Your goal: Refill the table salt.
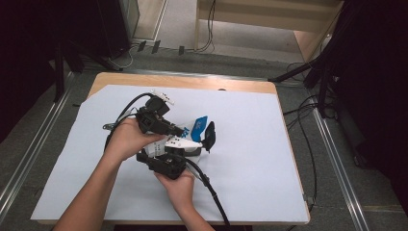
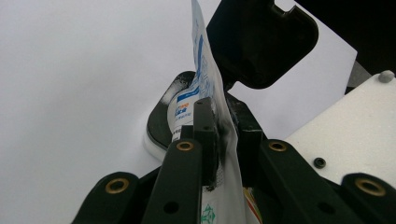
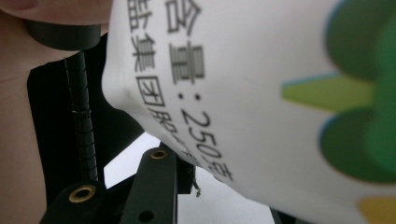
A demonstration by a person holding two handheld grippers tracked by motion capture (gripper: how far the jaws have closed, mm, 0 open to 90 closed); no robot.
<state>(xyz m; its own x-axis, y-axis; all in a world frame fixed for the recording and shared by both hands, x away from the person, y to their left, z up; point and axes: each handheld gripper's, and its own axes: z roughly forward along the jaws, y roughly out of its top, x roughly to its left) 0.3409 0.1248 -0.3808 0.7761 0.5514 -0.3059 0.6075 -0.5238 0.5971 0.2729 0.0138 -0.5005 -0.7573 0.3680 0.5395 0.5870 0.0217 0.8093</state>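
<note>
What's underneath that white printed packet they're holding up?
Under the white packet lies the pale sheet covering the table. In the left gripper view a black clip-like piece stands behind it; the sheet directly below stays hidden by both grippers.

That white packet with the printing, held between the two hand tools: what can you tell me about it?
The packet is a flat, soft pouch that looks like glossy plastic film, white with blue print and an orange patch on one face, and black characters plus green and yellow shapes on another. It is held edge-up above the white sheet on the table. The left tool pinches its lower part between black jaws; the right tool sits right against it, its grip unclear.
</note>
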